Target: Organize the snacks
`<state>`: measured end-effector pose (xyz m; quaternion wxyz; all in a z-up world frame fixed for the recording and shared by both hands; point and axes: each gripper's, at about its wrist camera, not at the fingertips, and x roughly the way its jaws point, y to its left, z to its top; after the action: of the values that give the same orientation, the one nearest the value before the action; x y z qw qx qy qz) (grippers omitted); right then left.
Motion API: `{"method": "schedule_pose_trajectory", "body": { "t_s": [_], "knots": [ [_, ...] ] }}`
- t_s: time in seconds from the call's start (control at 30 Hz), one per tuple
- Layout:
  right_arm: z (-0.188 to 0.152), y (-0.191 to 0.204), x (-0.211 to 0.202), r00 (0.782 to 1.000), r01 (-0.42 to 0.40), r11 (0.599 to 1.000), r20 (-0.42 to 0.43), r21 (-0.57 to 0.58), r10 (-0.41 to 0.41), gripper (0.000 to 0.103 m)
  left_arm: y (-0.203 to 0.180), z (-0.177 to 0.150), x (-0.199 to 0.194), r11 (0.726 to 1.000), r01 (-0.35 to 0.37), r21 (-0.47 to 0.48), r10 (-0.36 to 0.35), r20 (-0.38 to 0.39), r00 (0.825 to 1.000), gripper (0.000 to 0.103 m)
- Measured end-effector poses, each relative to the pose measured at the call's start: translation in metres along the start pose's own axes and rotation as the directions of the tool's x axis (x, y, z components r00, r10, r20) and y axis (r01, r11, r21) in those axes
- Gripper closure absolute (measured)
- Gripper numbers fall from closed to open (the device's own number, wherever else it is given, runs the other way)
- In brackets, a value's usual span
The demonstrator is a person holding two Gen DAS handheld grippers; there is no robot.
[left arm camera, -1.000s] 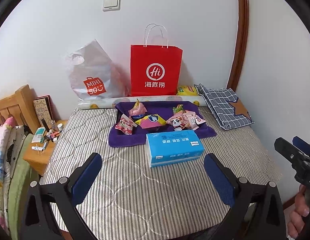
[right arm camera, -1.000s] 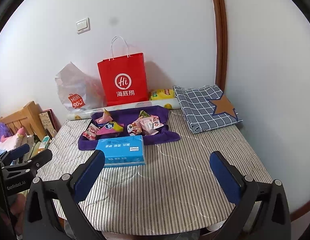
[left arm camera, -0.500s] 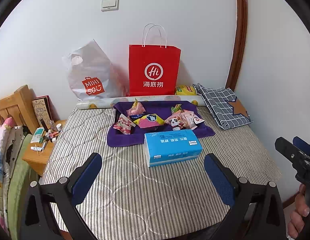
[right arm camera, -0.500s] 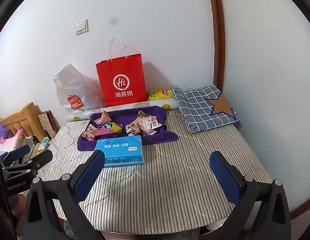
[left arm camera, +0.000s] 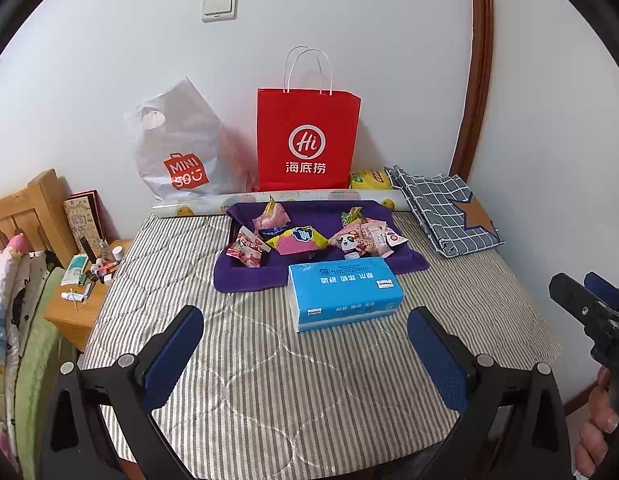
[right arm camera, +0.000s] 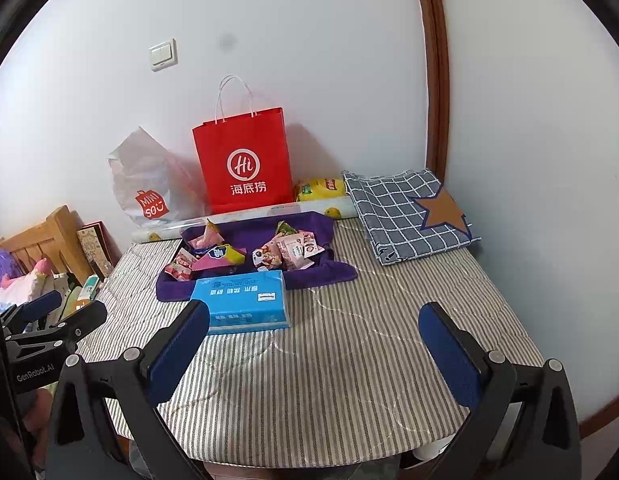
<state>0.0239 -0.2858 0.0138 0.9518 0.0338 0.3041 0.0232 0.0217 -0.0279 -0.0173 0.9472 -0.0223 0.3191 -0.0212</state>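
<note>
The striped mattress (left arm camera: 237, 380) serves as the work surface. At its far side the red paper bag (left arm camera: 308, 140) leans on the wall. The purple towel (left arm camera: 245, 278) lies flat before it, probably to keep the snack packets (left arm camera: 297, 237) together. The blue tissue pack (left arm camera: 343, 298) touches its near edge. Left gripper (left arm camera: 305, 354) and right gripper (right arm camera: 314, 350) hover spread apart, empty.

The red paper bag (left arm camera: 308, 140) read "Hi 海底捞"; the grey plastic bag (left arm camera: 177, 148) read "MINISO"; the left gripper (right arm camera: 49, 320) bore "GenRobot.AI".
</note>
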Motion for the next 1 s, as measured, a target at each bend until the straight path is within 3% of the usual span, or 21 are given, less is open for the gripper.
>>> {"method": "schedule_pose_trajectory", "body": {
  "t_s": [1.0],
  "knots": [
    [0.0041,0.0097,0.0029,1.000,-0.010,1.000,0.003,-0.023,0.010,0.000,0.0054,0.0029,0.0038,1.000,0.002,0.000,-0.002,0.002,1.000,0.000]
  ]
}}
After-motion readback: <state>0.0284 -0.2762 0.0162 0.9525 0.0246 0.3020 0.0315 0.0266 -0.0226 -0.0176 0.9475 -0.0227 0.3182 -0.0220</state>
